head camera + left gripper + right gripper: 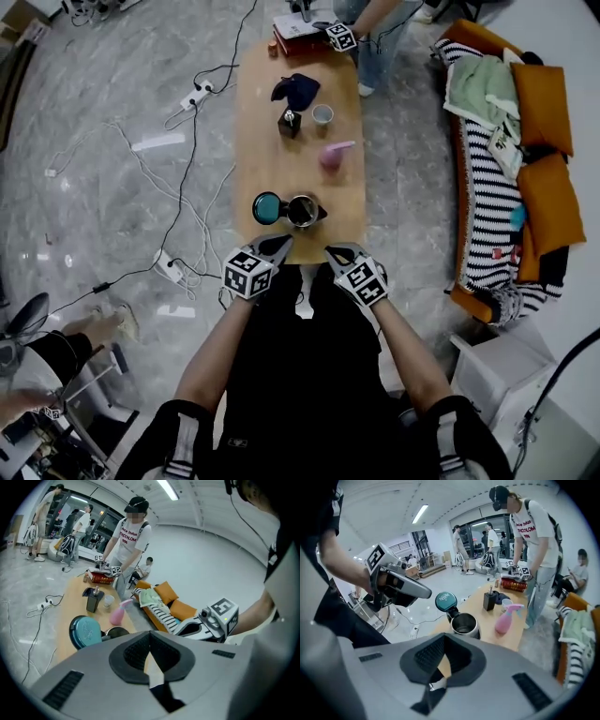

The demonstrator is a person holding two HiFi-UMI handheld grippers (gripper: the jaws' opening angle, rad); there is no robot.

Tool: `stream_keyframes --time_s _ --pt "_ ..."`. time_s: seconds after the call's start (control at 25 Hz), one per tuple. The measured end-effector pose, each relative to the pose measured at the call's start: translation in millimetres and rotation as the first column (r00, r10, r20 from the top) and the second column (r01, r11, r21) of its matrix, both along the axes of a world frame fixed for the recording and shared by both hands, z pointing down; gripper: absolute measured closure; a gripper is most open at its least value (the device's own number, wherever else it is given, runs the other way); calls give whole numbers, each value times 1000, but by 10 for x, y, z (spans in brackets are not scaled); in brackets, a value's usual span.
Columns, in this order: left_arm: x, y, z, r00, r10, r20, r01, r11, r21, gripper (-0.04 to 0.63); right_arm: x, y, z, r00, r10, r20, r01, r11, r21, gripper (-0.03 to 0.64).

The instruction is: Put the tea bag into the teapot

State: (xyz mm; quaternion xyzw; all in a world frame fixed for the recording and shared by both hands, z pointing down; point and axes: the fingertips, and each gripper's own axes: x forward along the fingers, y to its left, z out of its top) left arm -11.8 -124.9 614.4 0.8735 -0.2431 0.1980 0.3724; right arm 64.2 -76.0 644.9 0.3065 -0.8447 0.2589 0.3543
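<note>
The steel teapot (302, 212) stands near the front end of the wooden table (253, 150), its teal lid (266, 207) swung open to the left. It shows again in the left gripper view (116, 632) and, with its mouth open, in the right gripper view (465, 624). Both grippers hover just off the table's near edge, over my lap. My left gripper (279, 244) (150, 654) has its jaws together. My right gripper (334, 251) (443, 660) is shut too. Only a thin slit shows between each pair of jaws. I see no tea bag in any view.
Farther along the table stand a pink spray bottle (333, 154), a black holder (290, 123), a small cup (322, 114) and a dark blue cloth (296, 89). Another person works at the far end (375, 28). A sofa (506, 169) lies right; cables and a power strip (169, 267) lie left.
</note>
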Motion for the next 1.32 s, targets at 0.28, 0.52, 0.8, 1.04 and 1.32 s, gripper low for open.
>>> stream_keyframes --time_s 0.28,0.52,0.8,1.04,1.32 --pt "10 281 -610 998 -39 -45 43 995 88 584 132 350 -470 999 -46 -13 46 995 90 611" --pt "6 651 -699 993 -110 -52 115 989 97 584 285 519 -757 997 -75 -7 75 985 158 611" --pt "3 874 -829 984 -169 -63 175 978 110 584 380 667 -913 994 -101 36 93 978 187 611" --pt "-29 900 -986 979 -193 -61 200 971 134 584 395 779 -897 991 -113 69 100 979 175 611" --pt "-21 865 -996 976 -207 -62 214 967 141 584 385 680 -914 990 -128 64 114 975 189 611"
